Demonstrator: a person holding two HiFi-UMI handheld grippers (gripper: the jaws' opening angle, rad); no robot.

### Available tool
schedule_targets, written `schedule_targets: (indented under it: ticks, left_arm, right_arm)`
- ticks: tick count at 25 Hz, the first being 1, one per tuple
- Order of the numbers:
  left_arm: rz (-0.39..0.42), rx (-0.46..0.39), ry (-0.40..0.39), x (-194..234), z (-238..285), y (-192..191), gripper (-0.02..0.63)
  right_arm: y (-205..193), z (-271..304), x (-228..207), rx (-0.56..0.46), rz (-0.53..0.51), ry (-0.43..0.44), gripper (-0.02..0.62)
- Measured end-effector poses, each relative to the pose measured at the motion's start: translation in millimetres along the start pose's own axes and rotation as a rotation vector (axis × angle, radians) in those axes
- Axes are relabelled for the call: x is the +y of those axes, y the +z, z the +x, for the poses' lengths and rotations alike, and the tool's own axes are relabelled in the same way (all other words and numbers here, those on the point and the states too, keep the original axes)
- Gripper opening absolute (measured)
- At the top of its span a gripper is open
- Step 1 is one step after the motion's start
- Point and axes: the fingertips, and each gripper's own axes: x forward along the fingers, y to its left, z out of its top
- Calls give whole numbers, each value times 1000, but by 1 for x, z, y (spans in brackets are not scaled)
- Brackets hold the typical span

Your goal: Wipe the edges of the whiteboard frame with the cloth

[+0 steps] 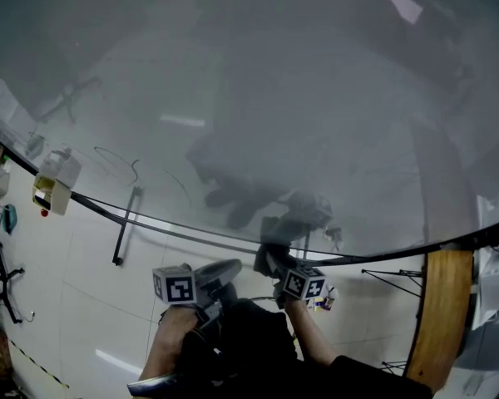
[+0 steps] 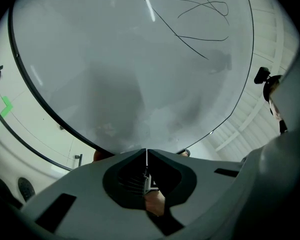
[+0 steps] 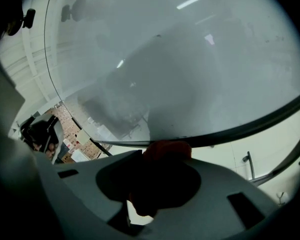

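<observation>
The right gripper (image 3: 165, 160), clamped on the red cloth (image 3: 166, 148), holds it against the whiteboard frame (image 3: 240, 129), whose bottom edge runs away toward the right of frame; the left gripper (image 2: 146, 153) is closed and empty.

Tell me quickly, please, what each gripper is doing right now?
Left gripper: closed, empty.
Right gripper: closed on the red cloth.
</observation>
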Motion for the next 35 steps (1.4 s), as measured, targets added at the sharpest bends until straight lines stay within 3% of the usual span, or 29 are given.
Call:
schedule_targets:
  ticks: [11, 35]
  left_arm:
    - [-6, -39, 23, 9, -25, 14, -6]
    - [-5, -99, -51, 33, -171, 76, -6]
  right_arm:
    - [-6, 25, 36, 42, -49, 63, 107]
    - [-26, 130, 147, 79, -103, -3, 107]
